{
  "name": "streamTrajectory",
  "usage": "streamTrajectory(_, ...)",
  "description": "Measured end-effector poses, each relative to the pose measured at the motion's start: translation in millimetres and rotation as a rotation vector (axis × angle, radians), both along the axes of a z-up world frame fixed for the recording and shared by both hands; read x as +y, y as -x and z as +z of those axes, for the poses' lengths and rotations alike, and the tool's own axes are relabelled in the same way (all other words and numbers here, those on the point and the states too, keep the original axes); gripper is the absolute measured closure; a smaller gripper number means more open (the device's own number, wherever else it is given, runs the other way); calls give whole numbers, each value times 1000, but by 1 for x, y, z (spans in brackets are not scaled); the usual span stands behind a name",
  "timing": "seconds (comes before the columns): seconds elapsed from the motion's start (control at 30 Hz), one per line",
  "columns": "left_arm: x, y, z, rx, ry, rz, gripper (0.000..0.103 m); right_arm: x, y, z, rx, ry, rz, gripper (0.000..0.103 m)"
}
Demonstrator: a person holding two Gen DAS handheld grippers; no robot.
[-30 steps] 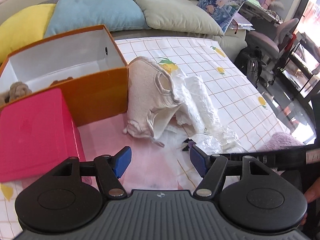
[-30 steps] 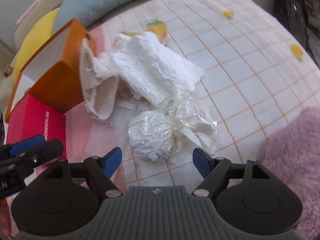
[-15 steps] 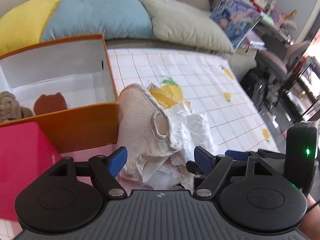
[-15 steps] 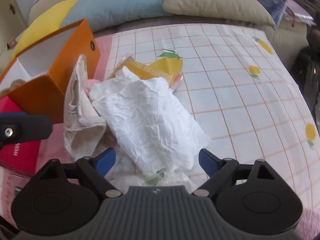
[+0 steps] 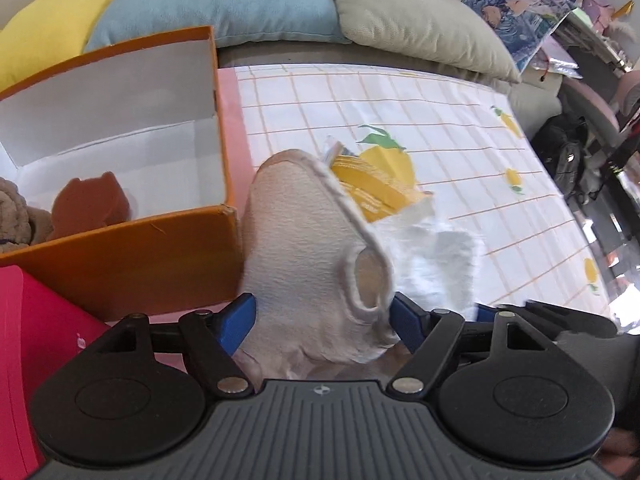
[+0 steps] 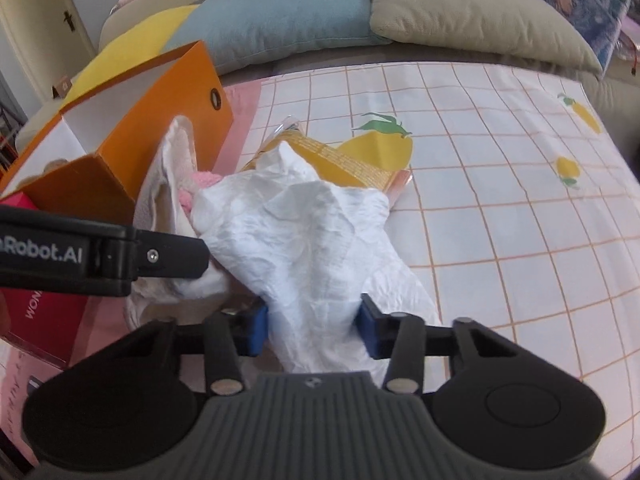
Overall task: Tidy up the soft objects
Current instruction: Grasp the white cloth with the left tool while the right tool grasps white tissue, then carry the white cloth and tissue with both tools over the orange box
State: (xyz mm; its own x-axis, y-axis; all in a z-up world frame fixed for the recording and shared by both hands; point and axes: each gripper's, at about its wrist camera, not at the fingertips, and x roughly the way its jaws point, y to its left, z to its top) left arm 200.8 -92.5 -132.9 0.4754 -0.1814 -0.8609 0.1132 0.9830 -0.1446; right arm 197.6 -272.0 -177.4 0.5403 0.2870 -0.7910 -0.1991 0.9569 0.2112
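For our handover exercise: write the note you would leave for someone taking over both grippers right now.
Left gripper: open, jaws either side of the cream cloth, not clamped.
Right gripper: closing on the crumpled white cloth, which is between its pads.
Orange box sits left of the pile and already holds a brown plush.
Left to do: lift both cloths into the box; a yellow packet lies beneath them.

"Robot.AI", perhaps clipped, on left gripper [image 6: 168,258]

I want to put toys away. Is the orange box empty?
Not empty. The open orange box has a brown bear-shaped thing and a fuzzy tan toy inside, beside bare white floor.
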Motion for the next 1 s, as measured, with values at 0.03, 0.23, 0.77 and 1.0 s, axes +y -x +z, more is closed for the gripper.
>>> streamTrajectory(0.03,0,-2,-2,-3,-7,-6,15,-4,0,0,5,-15,-14,72)
streamTrajectory(0.23,1,0,-5,-35,-35,-36,42,-19,2,4,20,-96,-86,84)
streamTrajectory(0.77,29,53,54,-181,84,-34,85,-51,39,44,80,-327,-232,76)
streamTrajectory(1.0,29,84,68,-194,123,-80,85,-41,67,53,144,-436,-209,60)
